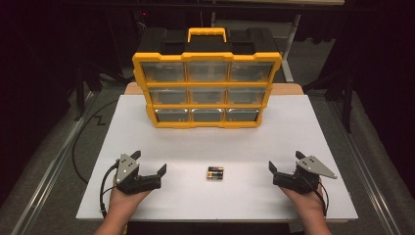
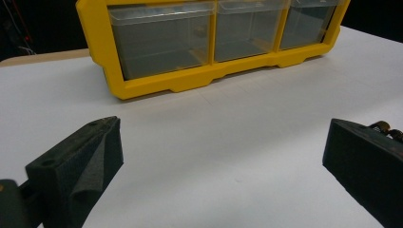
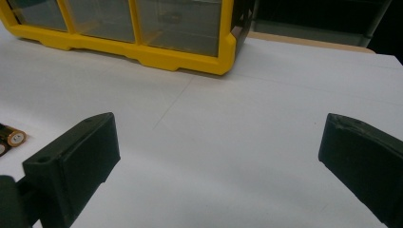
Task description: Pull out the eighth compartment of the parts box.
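A yellow and black organiser case point(image 1: 206, 83) stands upright at the back of the white table point(image 1: 220, 147), with rows of clear drawers facing me. A few black and gold batteries point(image 1: 215, 173) lie side by side near the front middle. My left gripper point(image 1: 147, 163) rests at the front left, open, nothing between its jaws. My right gripper point(image 1: 286, 161) rests at the front right, also open and holding nothing. The left gripper view shows the case's bottom drawers point(image 2: 161, 40) and battery tips point(image 2: 382, 127) behind the right jaw. Battery ends point(image 3: 14, 137) lie at the left edge of the right gripper view.
The white table surface sits on a wooden top point(image 1: 288, 89) that shows behind the case. Dark floor and metal frame legs point(image 1: 347, 93) surround the table. A black cable point(image 1: 103, 188) trails from the left gripper.
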